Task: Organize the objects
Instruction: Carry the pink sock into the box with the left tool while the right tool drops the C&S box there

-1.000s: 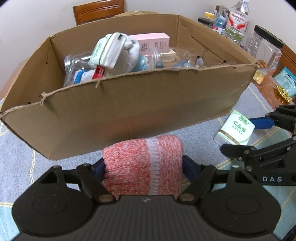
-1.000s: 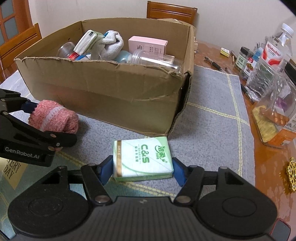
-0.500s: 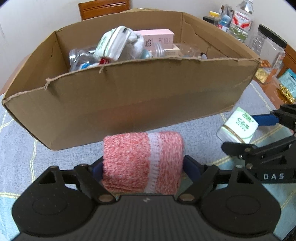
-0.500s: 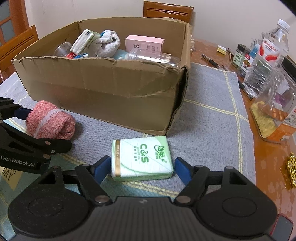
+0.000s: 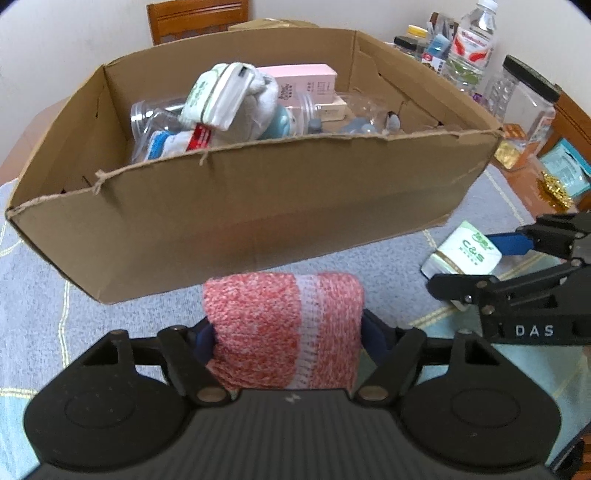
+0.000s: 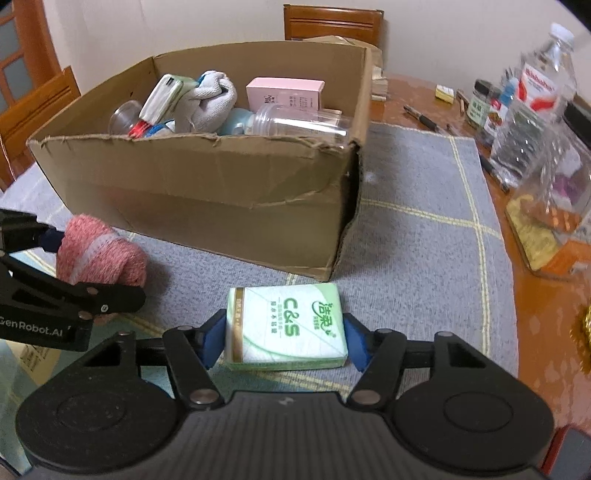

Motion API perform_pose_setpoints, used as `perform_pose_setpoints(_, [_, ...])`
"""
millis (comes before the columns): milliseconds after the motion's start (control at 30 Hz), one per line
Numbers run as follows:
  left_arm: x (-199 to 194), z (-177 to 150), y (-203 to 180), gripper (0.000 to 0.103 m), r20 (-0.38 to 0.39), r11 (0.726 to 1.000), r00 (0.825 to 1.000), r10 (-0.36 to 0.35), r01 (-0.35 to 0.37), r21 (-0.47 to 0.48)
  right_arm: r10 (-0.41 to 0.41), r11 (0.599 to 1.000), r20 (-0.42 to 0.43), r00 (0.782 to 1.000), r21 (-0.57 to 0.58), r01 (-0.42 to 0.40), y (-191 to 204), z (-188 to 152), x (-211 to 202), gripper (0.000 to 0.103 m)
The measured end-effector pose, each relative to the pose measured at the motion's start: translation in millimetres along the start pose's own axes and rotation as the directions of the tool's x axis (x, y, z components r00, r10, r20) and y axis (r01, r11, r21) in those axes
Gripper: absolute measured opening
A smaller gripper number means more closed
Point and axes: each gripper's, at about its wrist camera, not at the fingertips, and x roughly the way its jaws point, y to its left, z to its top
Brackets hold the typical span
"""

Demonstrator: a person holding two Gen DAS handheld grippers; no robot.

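Observation:
My left gripper [image 5: 286,332] is shut on a rolled red-and-white knitted cloth [image 5: 282,328] and holds it in front of the near wall of an open cardboard box [image 5: 258,206]. The cloth also shows in the right wrist view [image 6: 99,254]. My right gripper [image 6: 284,338] is shut on a green C&S tissue pack [image 6: 286,328], just off the grey mat by the box's near right corner [image 6: 343,229]. The pack also shows in the left wrist view [image 5: 467,251]. The box holds clear jars, a pink carton [image 6: 284,92] and a grey cloth [image 6: 210,99].
A grey checked mat [image 6: 417,236] covers the wooden table. Bottles and clear plastic jars [image 6: 535,110] crowd the table's right side. Wooden chairs stand behind the box [image 6: 332,22] and at the left [image 6: 40,103].
Both grippers have risen a little, so I see further into the box. The right jaws opened briefly, then closed on the tissue pack again. The left keeps its hold on the cloth.

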Motion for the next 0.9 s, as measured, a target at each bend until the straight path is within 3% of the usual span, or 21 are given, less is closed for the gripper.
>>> perform_pose_setpoints(167, [-15, 3, 4, 0.076, -0.024, 0.999, 0.999, -0.039, 0.039, -0.006, 0.018, 1.000, -0.015, 1.000, 0.004, -0.018, -3, 1, -14, 0.069])
perform_pose_setpoints(533, [-73, 24, 18, 0.076, -0.017, 0.993, 0.997, -0.081, 0.083, 0.079, 0.058, 0.996, -0.018, 0.998, -0.068, -0.059, 13, 15, -65, 0.069])
perform_pose_setpoints(767, [-104, 53, 38, 0.076, 0.046, 0.994, 0.995, -0.091, 0.087, 0.068, 0.069, 0.994, 0.067, 0.995, -0.089, -0.063, 22, 46, -95, 0.069])
perform_pose_setpoints(900, [-113, 74, 48, 0.076, 0.110, 0.996, 0.993, -0.053, 0.045, 0.073, 0.073, 0.994, 0.123, 0.990, -0.096, -0.061, 25, 68, -104, 0.069])
